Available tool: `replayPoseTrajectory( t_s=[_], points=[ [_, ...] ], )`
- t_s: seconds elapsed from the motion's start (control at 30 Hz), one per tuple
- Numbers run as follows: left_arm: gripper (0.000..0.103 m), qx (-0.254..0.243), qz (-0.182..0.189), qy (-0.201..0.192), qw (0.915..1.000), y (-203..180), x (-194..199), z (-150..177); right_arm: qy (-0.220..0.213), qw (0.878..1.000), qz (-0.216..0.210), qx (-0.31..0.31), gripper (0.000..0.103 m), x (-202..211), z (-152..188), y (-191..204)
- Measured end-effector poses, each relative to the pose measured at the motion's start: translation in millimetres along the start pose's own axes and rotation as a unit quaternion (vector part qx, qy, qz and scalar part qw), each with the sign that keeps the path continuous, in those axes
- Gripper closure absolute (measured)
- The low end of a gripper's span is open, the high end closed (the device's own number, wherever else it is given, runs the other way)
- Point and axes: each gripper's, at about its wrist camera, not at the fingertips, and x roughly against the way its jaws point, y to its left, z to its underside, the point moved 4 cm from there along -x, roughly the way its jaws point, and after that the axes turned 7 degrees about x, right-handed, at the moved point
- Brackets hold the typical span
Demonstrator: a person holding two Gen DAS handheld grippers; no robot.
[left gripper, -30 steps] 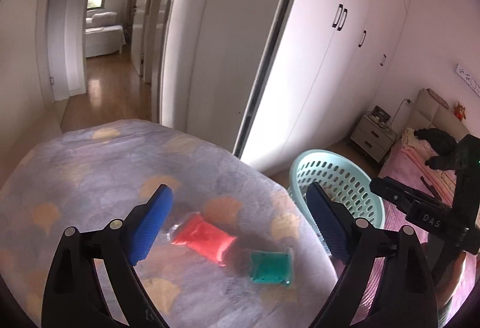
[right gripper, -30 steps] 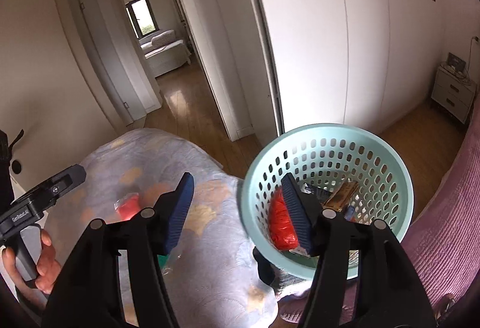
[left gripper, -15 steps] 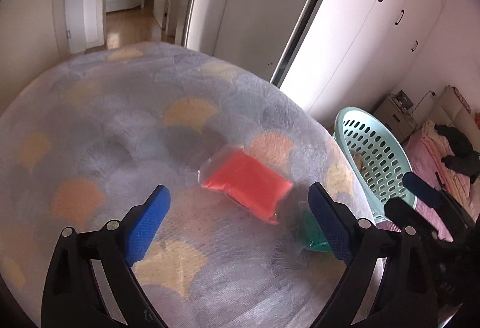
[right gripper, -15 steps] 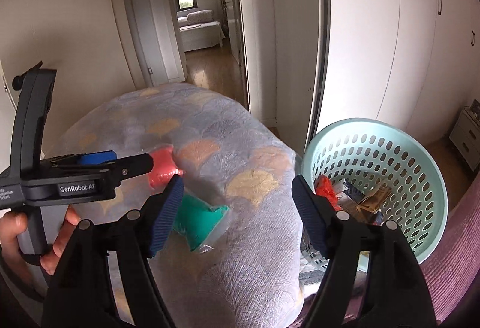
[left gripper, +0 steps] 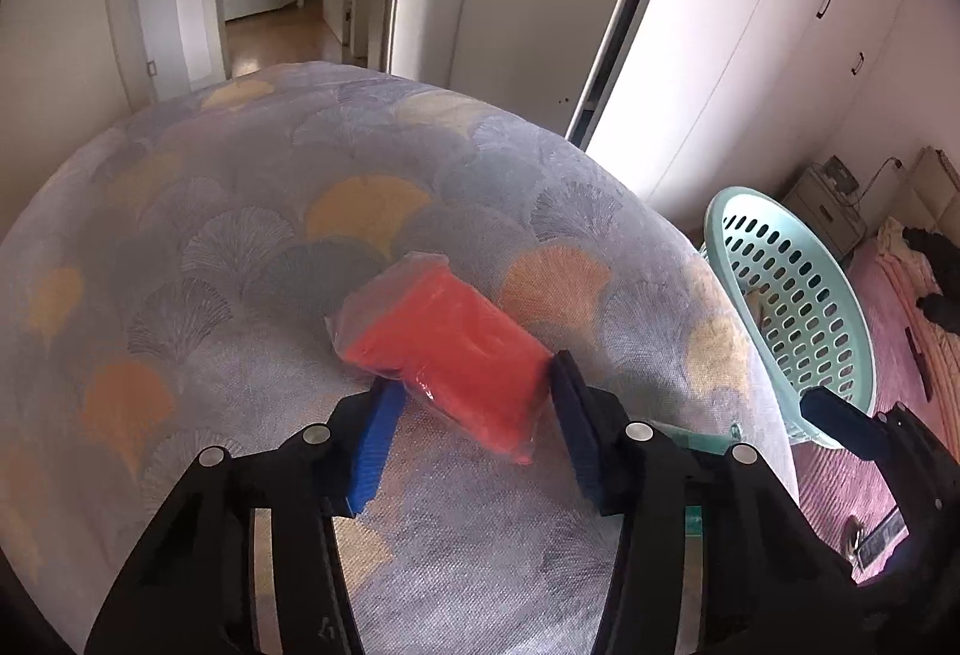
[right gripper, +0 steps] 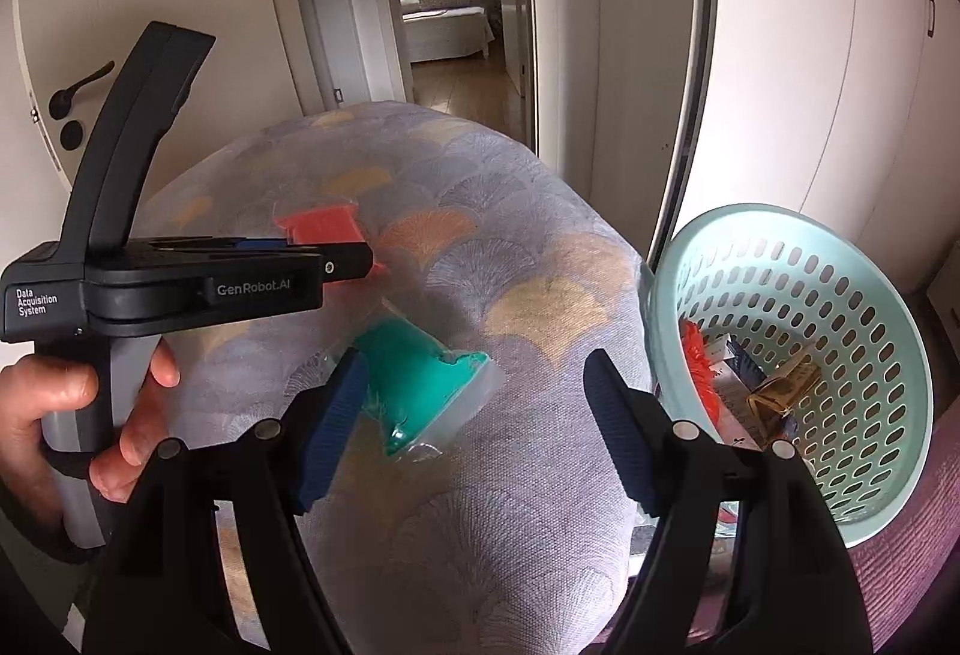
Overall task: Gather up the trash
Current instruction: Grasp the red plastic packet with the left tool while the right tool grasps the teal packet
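On the cushion (left gripper: 252,247), left tongs (left gripper: 474,403) closing around one red packet (left gripper: 450,349); right tongs (right gripper: 474,415) agape.

You have two sealed packets lying on the patterned cover (right gripper: 516,475): one red packet (left gripper: 447,349) and one green packet (right gripper: 420,382). You hold two grippers, the left gripper (left gripper: 471,415) and the right gripper (right gripper: 474,421), each with two blue-padded fingers. One hand (right gripper: 72,415) shows, wrapped around the left gripper's handle. There is one mint-green perforated basket (right gripper: 864,355) beside the cover. Inside it you can count one red piece (right gripper: 699,367), one gold wrapper (right gripper: 780,394) and some pale and dark scraps too jumbled to number.
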Motion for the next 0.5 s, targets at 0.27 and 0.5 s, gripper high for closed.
replayPoseTrajectory(
  t_s=[0.27,0.5],
  points=[
    [0.057,0.000,0.010,0.000,0.9999,24,18,11,0.047,0.998,0.000,0.049,0.028,-26,6,18],
    [0.057,0.004,0.000,-0.007,1.0000,37,28,16,0.076,0.996,0.014,0.050,0.029,-47,-14,18]
  ],
)
